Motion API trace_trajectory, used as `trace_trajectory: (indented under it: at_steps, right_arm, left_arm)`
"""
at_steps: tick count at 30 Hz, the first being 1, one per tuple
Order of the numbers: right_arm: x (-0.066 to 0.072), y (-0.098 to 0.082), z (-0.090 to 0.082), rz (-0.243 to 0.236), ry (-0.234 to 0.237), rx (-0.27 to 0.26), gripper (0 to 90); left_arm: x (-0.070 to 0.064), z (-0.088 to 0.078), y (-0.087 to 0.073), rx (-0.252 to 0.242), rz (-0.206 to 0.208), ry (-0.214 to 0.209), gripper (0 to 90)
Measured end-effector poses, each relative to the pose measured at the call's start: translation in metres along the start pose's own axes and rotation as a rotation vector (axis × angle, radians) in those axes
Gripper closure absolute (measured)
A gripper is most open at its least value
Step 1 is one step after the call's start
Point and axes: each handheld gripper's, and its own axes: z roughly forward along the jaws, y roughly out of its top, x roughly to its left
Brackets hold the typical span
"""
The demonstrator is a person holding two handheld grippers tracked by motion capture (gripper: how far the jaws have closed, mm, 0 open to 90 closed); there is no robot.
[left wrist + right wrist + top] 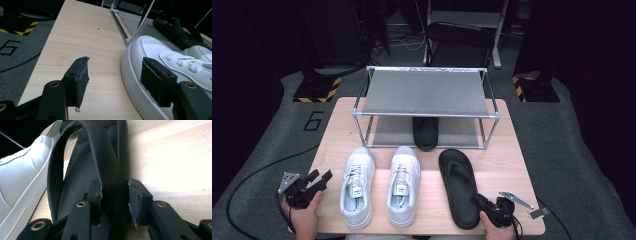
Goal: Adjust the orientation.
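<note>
**Grip closing on the black sandal's heel edge**

Nearest the person, the right hand-held gripper (482, 202) sits at the heel end of the black sandal (458, 187), low on the tabletop (512, 150). In the right gripper view its two pads straddle the sandal's right side wall — one pad inside the footbed, the other outside it — and look to be pressing the rim, so I read it as grasping the sandal. The step in hand, as I judge it, is picking this sandal up to put it with its mate. The next move calls for a firm pinch, a clean lift and a carry forward into the rack's lower level without snagging the frame.

The left hand-held gripper (314, 181) rests released beside the left white sneaker (357, 185), nothing between its pads.

The sandal is matte black, a soft-looking flip-flop with a toe strap, lying flat just right of the right white sneaker (403, 184).

Farther off, the second black sandal (425, 132) lies on the bottom shelf of the metal shoe rack (427, 92) — toe pointing inward.
</note>
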Motion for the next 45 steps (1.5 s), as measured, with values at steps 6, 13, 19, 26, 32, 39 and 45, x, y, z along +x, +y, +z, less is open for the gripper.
trace_trajectory:
  at_steps: [6, 13, 19, 26, 32, 39, 45]
  right_arm:
    - [0.0, 0.001, -0.001, 0.008, 0.006, -0.009, 65.9]
    - [-0.001, 0.002, -0.004, 0.028, 0.025, -0.02, 66.1]
    - [-0.002, 0.003, -0.007, 0.033, 0.015, -0.033, 66.0]
    - [-0.001, 0.007, -0.007, 0.042, 0.008, -0.045, 66.0]
    - [-0.002, 0.011, -0.007, 0.044, 0.005, -0.058, 66.0]
    - [-0.003, 0.025, 0.0, 0.064, 0.003, -0.083, 66.0]
    - [-0.001, 0.037, 0.013, 0.066, 0.006, -0.091, 66.0]
  left_arm:
    - [0.0, 0.0, 0.0, 0.0, 0.0, 0.001, 38.8]
    - [0.0, 0.0, 0.0, 0.0, 0.0, 0.001, 38.8]
    - [0.0, 0.0, 0.0, 0.001, 0.0, 0.001, 38.8]
    - [0.0, 0.0, 0.0, 0.009, 0.001, -0.003, 38.7]
    - [-0.001, 0.0, 0.0, 0.007, 0.002, -0.006, 38.8]
    - [-0.001, 0.0, 0.0, 0.007, 0.001, -0.002, 38.8]
    - [-0.001, 0.0, 0.0, 0.008, 0.002, -0.004, 38.8]
